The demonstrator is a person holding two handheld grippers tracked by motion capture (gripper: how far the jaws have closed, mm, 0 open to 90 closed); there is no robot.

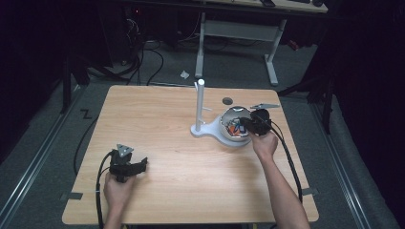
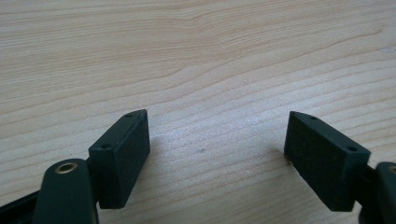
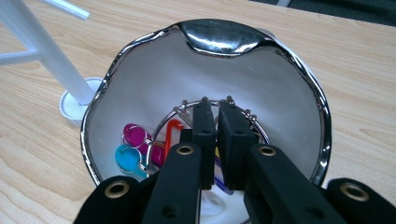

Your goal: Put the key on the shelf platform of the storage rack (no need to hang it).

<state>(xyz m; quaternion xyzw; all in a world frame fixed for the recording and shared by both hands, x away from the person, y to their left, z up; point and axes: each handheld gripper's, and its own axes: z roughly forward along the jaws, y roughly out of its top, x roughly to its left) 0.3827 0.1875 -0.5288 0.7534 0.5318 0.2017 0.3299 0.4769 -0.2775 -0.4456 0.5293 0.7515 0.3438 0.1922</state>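
Right tool [image 3: 217, 140] inside unlabelled bowl [image 3: 280, 88]

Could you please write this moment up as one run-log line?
right gripper: inside bowl, jaws shut on metal ring of coloured tags | left gripper: open over bare table | white stand: beside bowl
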